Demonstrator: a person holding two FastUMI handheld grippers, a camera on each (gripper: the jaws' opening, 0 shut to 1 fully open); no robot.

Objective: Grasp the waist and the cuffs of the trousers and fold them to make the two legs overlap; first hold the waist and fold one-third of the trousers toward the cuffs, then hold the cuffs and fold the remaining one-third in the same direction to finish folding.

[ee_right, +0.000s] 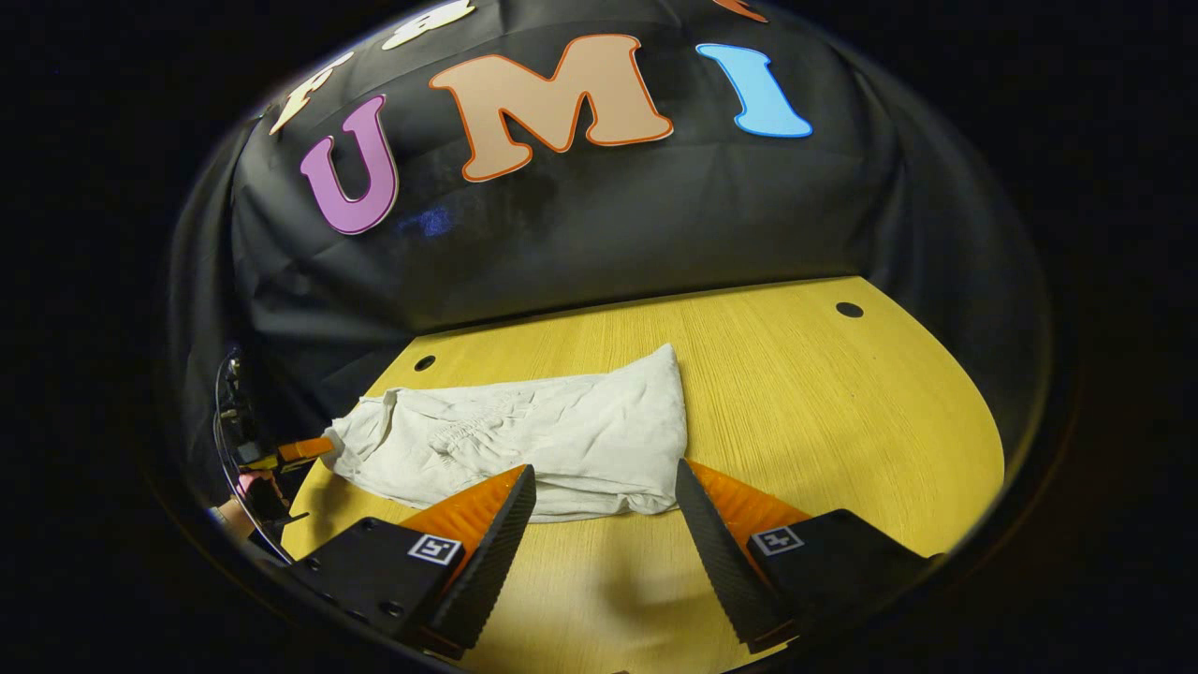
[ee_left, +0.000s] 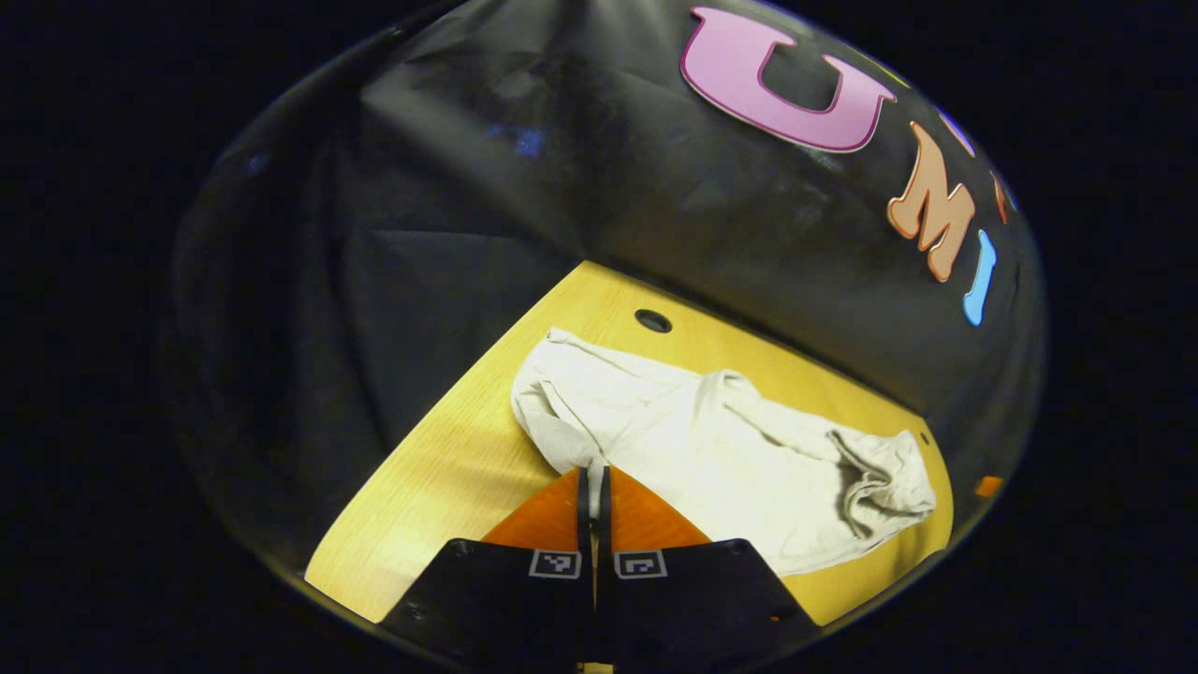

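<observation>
1. Left gripper view: the left gripper (ee_left: 593, 482) has its fingers pressed together, tips at the near edge of the trousers (ee_left: 711, 449); whether any cloth is pinched between them cannot be told.
2. Trousers lie crumpled on the table (ee_left: 440, 487), stretching from near the far corner by a hole (ee_left: 652, 321) toward the right edge, bunched at the right end.
3. Right gripper view: at the table's left edge, the left gripper (ee_right: 304, 449) meets the trousers' (ee_right: 524, 435) left end.
4. Trousers lie across the left half of the table (ee_right: 842, 402), clear of the far edge.
5. Right gripper (ee_right: 604, 491) is spread wide, fingers at the trousers' near edge, holding nothing.
</observation>
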